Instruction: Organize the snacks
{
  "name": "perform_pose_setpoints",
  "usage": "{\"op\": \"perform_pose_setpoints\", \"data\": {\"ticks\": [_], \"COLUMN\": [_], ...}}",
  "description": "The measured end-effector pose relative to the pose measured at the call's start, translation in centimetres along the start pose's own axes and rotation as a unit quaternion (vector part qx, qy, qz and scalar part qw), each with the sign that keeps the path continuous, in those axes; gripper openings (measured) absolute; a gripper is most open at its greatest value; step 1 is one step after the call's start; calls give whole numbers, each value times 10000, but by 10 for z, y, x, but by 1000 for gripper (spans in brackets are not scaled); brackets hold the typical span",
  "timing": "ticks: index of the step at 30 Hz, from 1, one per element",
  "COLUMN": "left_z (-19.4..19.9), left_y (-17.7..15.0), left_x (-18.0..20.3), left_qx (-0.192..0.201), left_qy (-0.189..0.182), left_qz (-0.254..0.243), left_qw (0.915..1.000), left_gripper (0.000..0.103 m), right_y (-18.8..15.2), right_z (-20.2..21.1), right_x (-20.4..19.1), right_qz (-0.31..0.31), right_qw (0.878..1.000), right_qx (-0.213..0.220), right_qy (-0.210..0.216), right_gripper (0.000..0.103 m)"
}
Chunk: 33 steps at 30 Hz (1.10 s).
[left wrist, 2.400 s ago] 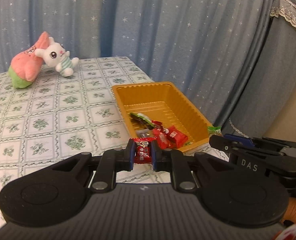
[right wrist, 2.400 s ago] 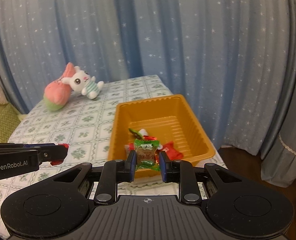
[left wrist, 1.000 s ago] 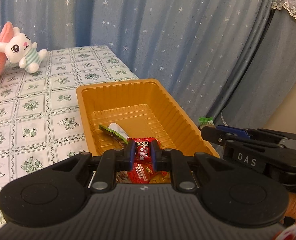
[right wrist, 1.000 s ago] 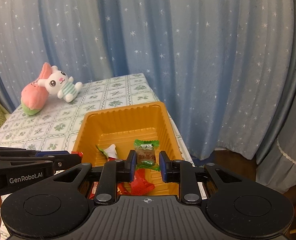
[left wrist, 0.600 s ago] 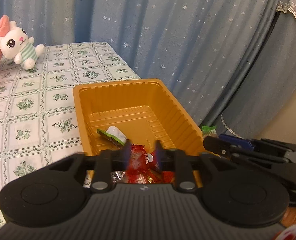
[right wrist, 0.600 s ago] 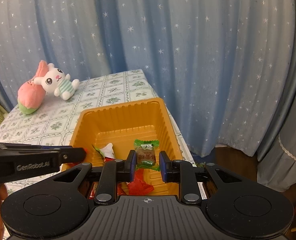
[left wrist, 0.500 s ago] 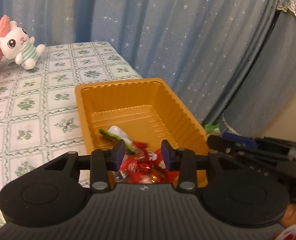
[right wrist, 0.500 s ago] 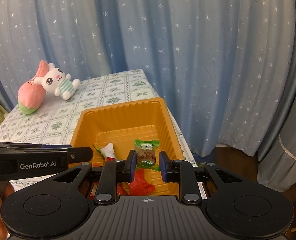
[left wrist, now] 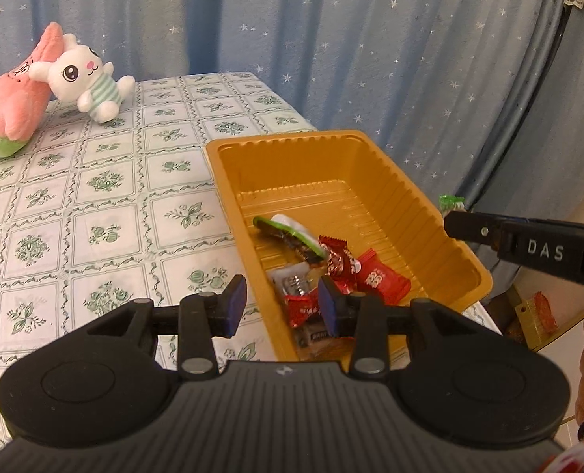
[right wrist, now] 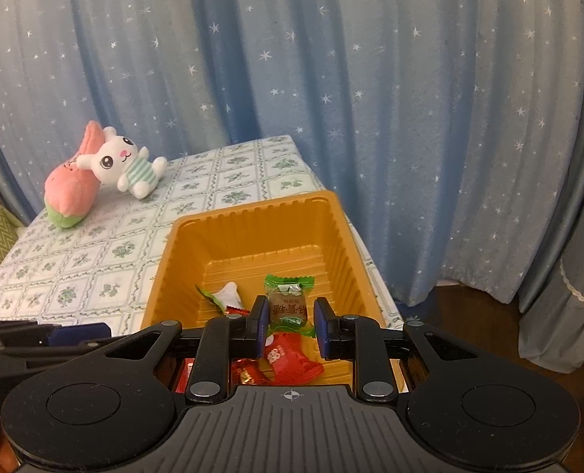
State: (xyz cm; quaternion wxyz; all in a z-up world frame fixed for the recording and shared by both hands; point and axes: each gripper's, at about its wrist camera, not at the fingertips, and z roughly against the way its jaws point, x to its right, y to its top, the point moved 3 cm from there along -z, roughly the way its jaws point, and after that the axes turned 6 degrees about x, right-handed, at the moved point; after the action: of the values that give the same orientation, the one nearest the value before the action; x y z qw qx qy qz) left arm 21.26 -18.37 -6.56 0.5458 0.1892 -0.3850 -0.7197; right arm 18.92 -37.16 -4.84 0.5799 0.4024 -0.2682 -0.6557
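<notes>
One orange tray (left wrist: 386,181) holds two green-wrapped (left wrist: 288,232) and four red candies (left wrist: 378,282).

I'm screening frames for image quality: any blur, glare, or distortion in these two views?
Left wrist view: sharp, warm indoor light, soft sheen on the orange tray, curtain bowed by fisheye. Right wrist view: equally sharp, dark vignette in the corners, green candy legible between the right gripper fingers, no strong glare.

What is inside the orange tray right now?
The tray holds several red candies, a green-and-white wrapper and a silvery one. Its near end is covered by the left gripper, so more there cannot be ruled out.
</notes>
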Motion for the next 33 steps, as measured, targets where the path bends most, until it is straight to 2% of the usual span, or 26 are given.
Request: {"op": "perform_pose_setpoints", "data": {"ticks": [5,8,12,14,15,16,24,33], "left_z": [3,4,6,9,11,13,35,67], "left_y": [0,-1,-3,-5,-6,-8,-20,-27], "left_x": [-2,-4,-9,-13,-15,-17,-22,-18], "left_qx": [10,3,-25,-20,-11,-1,81,156], "left_qy": [37,62,197,271,307,347,506,582], "left_qz": [12,22,65,105,118,120,222,247], "left_qw": [10000,10000,9998,9996,9995,9993,9984,9979], "left_gripper": [36,40,59,66,69,71,87,98], "right_y": [0,2,2,2,2,3,-9,-22], "right_z": [-4,-11,-25,-25,-23,-20,6,46], "right_x": [-5,-6,-6,-3,0,2,17,13], "right_qz": [16,-22,-281,-419,-474,-516,-818,-943], "right_qw": [10000,9999,9982,9979,9980,9980,9964,9951], "right_qx": [-43,-98,-369,-341,-259,-202,-220,-315], "right_qy": [50,42,391,371,319,290,62,4], "right_gripper": [25,25,26,49,65,66,66,67]}}
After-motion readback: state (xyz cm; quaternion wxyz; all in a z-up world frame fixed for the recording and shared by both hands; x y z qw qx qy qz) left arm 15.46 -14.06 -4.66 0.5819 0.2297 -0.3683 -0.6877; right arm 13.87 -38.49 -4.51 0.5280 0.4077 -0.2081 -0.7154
